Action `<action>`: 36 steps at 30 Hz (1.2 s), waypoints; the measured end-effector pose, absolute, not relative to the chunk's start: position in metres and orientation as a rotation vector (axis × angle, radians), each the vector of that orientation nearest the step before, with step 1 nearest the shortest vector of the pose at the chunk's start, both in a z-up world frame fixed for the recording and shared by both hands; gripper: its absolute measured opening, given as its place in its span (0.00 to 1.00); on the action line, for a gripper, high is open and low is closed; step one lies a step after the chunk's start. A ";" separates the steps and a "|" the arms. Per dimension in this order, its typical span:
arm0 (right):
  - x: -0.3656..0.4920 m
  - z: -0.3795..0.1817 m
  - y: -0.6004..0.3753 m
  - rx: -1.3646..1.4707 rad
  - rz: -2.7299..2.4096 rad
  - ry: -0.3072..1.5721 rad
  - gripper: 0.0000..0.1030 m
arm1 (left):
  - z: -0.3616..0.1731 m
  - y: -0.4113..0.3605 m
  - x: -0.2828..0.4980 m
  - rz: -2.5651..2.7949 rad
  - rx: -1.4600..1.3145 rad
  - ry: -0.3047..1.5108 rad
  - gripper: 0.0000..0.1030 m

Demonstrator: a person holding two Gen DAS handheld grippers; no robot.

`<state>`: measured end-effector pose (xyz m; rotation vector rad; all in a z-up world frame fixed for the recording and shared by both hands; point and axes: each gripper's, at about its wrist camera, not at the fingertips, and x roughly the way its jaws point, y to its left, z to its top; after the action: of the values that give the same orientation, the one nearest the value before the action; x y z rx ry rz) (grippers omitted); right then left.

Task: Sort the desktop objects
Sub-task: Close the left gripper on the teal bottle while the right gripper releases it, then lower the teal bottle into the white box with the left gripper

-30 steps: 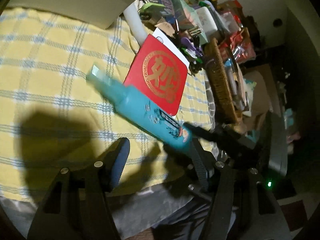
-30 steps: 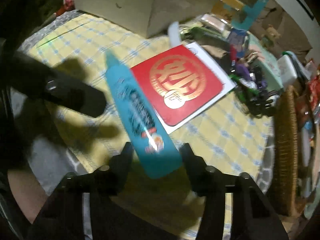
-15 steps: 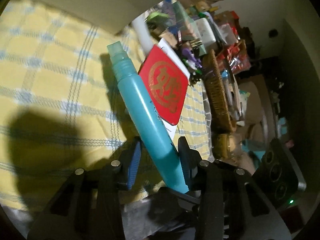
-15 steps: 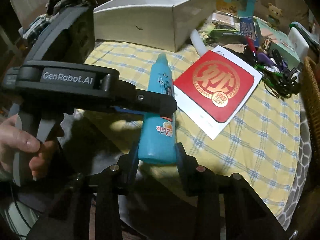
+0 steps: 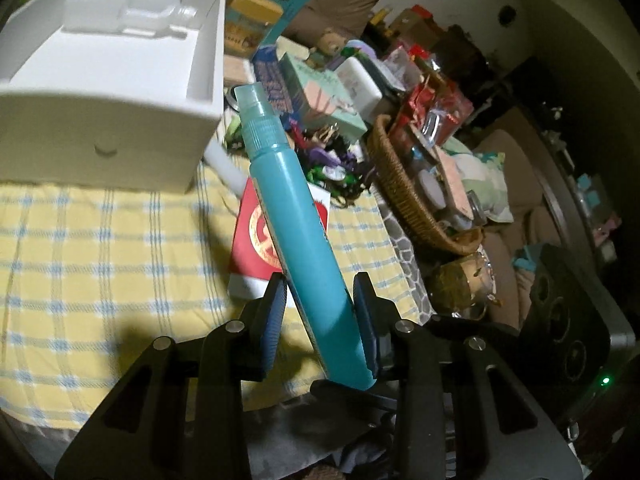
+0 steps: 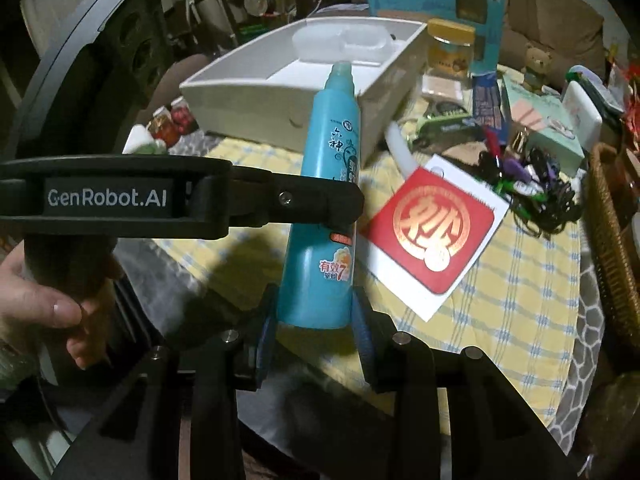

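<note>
Yellow checked cloth covers the worktop (image 5: 100, 248), above which a slim teal spray bottle (image 6: 324, 208) with printed label and translucent cap is held, base end clamped between the right gripper (image 6: 314, 320) jaws, midsection pinched by the just-narrowed left gripper (image 5: 320, 300) jaws, cap pointing toward a white box (image 6: 280, 92).

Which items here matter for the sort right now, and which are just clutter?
In play:
- teal spray bottle, clamped by both the left hand-held gripper and the right hand-held gripper
- white box, open, probably the destination

Lying about:
- red card
- wicker basket
- cable tangle
- small jar
</note>
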<state>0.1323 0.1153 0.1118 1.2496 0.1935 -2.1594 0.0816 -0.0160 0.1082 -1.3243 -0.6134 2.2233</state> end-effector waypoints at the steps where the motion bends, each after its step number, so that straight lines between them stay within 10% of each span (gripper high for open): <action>1: 0.129 0.115 0.113 1.243 -2.163 0.190 0.35 | 0.114 -0.019 0.079 2.231 -1.316 -0.600 0.31; 20: -0.009 0.164 0.044 1.228 -2.186 0.051 0.35 | 0.173 -0.079 -0.045 2.388 -1.263 -0.370 0.31; 36: -0.145 0.130 0.020 1.341 -2.190 -0.063 0.35 | 0.123 -0.094 -0.184 2.299 -1.448 -0.291 0.32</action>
<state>-0.1451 0.0201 0.1304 1.3411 -0.0634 -2.1900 -0.1844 -0.0938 0.1228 -1.4478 -0.2910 2.2990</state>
